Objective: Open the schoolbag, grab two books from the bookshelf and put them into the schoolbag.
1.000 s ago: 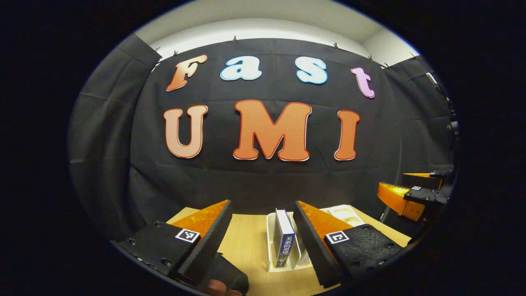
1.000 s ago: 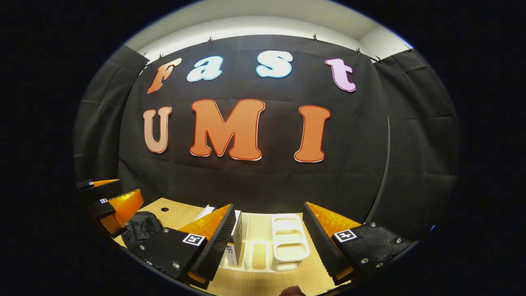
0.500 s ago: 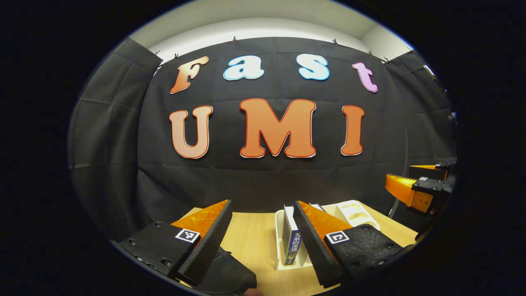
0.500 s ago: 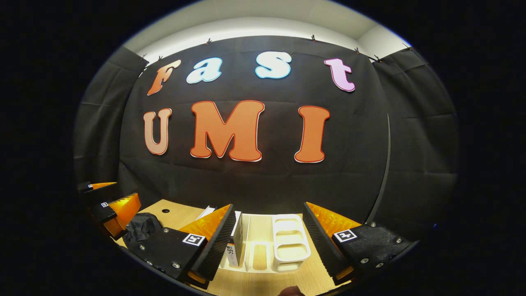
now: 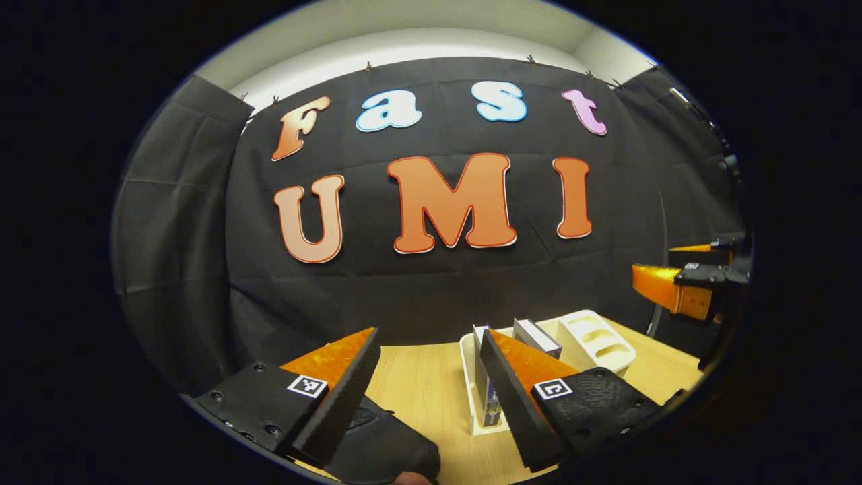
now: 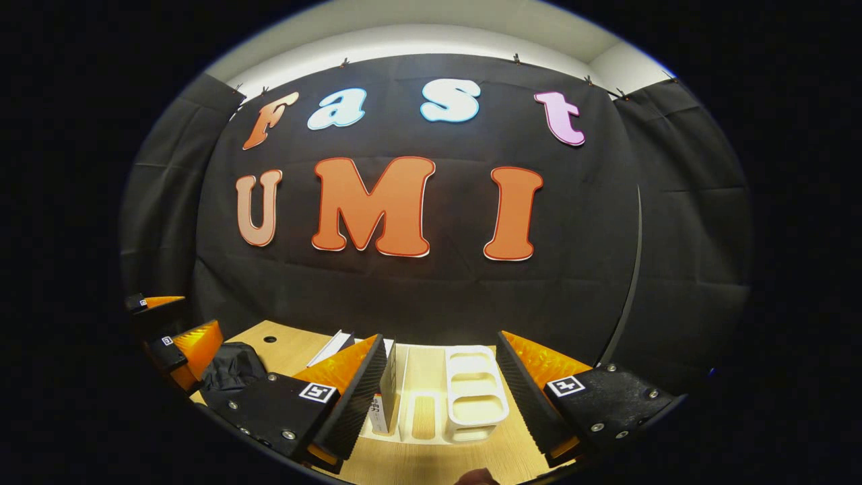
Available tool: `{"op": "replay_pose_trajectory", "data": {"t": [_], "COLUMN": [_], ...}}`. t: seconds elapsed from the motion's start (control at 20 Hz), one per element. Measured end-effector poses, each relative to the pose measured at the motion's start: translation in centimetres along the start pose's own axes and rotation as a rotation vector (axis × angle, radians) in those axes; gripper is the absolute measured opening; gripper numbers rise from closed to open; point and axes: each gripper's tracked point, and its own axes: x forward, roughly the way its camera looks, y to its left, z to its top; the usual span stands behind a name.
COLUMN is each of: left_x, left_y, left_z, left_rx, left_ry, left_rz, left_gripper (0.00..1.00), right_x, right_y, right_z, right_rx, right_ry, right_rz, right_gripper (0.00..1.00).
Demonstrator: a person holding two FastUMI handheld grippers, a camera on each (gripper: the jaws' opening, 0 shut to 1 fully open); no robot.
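Nearest to us in the left gripper view, the schoolbag [image 5: 377, 451], a dark soft lump, sits on the table [image 5: 424, 384] under the left finger of the left gripper [image 5: 427, 397]. We cannot tell whether its zip is open, so we judge the opening step as not yet done or at best unclear. Both fingers are spread wide with nothing between them. We judge this gripper is lining up over the bag to start on it.

Just past the bag, to the right, the white bookshelf [image 5: 471, 377] stands on the table with an upright blue-spined book [image 5: 490, 401] at its left end, partly hidden by the right finger. A second book [image 5: 535, 337] stands just behind. Both books are in the rack, so grabbing and packing are all left to do.

Over in the right gripper view, the right gripper [image 6: 438, 397] hangs level above the rack's empty slots [image 6: 475, 394], fingers spread apart, holding nothing. One book [image 6: 385, 394] stands just beside its left finger, not pinched. At far left of that view we see the bag again with the left gripper above it.

Farthest back hangs the black cloth wall [image 6: 431, 289].
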Motion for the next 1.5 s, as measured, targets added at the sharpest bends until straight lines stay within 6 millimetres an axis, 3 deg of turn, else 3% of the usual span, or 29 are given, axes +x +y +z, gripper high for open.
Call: {"op": "replay_pose_trajectory", "data": {"t": [0.45, 0.5, 0.85, 1.05, 1.5], "left_x": [-0.7, -0.6, -2.0, -2.8, -4.3], "left_y": [-1.2, -1.2, -0.7, -0.4, 2.5], "left_z": [-5.9, -7.0, -15.8, -20.9, -29.0], "left_rx": [0.286, 0.321, 0.592, 0.662, 0.789], "left_ry": [0.089, 0.113, 0.278, 0.378, 0.548], "left_rz": [-0.024, -0.031, -0.042, -0.064, -0.027], "left_gripper": [0.96, 1.00, 0.98, 0.99, 0.97], "right_x": [1.4, 1.6, 2.6, 3.1, 3.7], "right_y": [-1.2, -1.5, -3.8, -5.1, -6.0], "right_z": [-2.0, -2.1, -3.6, -4.6, -5.2], "right_rx": [-0.032, -0.034, -0.039, -0.031, -0.034], "right_ry": [0.031, 0.032, 0.056, 0.073, 0.077], "right_rz": [-0.006, -0.008, -0.041, -0.061, -0.055], "right_gripper": [0.98, 0.98, 0.98, 0.98, 0.98]}}
